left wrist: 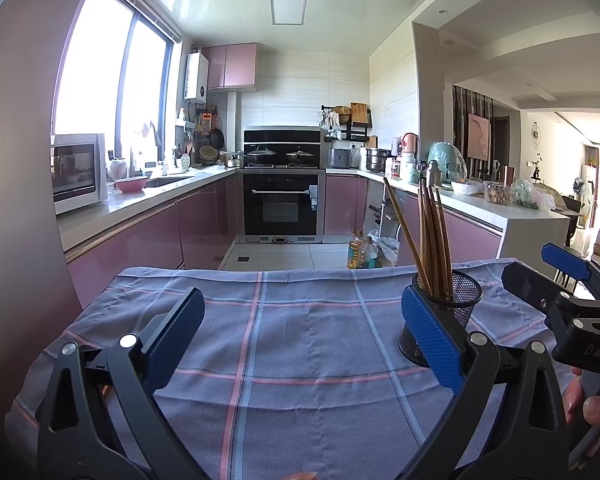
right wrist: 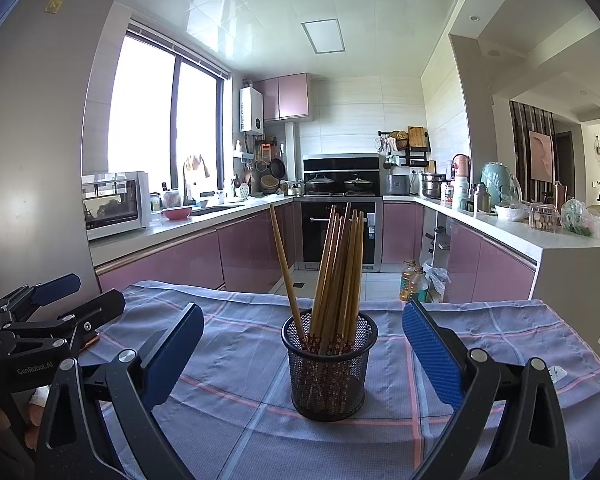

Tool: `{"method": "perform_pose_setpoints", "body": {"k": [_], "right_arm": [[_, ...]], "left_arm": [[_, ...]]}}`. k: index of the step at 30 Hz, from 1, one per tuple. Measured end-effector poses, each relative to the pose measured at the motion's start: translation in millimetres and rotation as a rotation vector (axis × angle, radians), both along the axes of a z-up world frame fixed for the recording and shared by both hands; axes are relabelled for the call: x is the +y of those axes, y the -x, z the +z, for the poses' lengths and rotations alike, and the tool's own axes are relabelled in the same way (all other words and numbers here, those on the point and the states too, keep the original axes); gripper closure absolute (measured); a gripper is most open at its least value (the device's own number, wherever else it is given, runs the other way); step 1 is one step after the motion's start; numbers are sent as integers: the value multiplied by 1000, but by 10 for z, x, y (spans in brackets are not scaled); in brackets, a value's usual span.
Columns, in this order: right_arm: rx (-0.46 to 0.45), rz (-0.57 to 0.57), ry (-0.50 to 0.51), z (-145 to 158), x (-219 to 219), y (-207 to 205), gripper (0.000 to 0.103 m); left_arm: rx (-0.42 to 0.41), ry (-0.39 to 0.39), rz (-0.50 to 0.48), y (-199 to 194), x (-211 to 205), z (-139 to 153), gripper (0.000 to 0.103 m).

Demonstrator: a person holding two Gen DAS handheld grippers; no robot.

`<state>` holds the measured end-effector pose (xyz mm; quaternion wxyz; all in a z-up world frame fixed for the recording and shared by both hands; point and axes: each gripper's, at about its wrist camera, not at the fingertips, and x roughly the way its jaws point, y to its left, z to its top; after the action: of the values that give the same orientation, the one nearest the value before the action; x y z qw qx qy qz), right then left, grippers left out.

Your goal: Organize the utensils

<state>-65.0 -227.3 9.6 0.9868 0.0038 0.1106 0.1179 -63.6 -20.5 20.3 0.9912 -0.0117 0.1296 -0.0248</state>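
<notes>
A black mesh holder [right wrist: 330, 364] stands upright on the blue checked cloth [right wrist: 480, 344] that covers the table, and a bundle of wooden chopsticks [right wrist: 338, 268] sticks up out of it. One chopstick [right wrist: 285, 268] leans off to the left, apart from the rest, its lower end still inside the cup. The right gripper [right wrist: 303, 354] hovers low over the cloth with its blue-padded jaws spread wide, the holder sitting between them but touching neither pad. The left gripper [left wrist: 300, 340] is beside it, jaws likewise wide apart and holding nothing, with only bare cloth between them (from its own camera the holder shows just behind its right-hand pad). Fingers of a hand [left wrist: 590, 412] show at the handle of the right tool. Behind the table lies a kitchen with pink cabinets [right wrist: 160, 264].
</notes>
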Motion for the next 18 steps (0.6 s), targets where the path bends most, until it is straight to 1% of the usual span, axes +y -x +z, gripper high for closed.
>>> {"method": "perform_pose_setpoints", "body": {"k": [18], "right_arm": [[4,-4,-2,9,-20,4,7]], "left_arm": [[2,-2,0,-7,-6,-1,6]]}}
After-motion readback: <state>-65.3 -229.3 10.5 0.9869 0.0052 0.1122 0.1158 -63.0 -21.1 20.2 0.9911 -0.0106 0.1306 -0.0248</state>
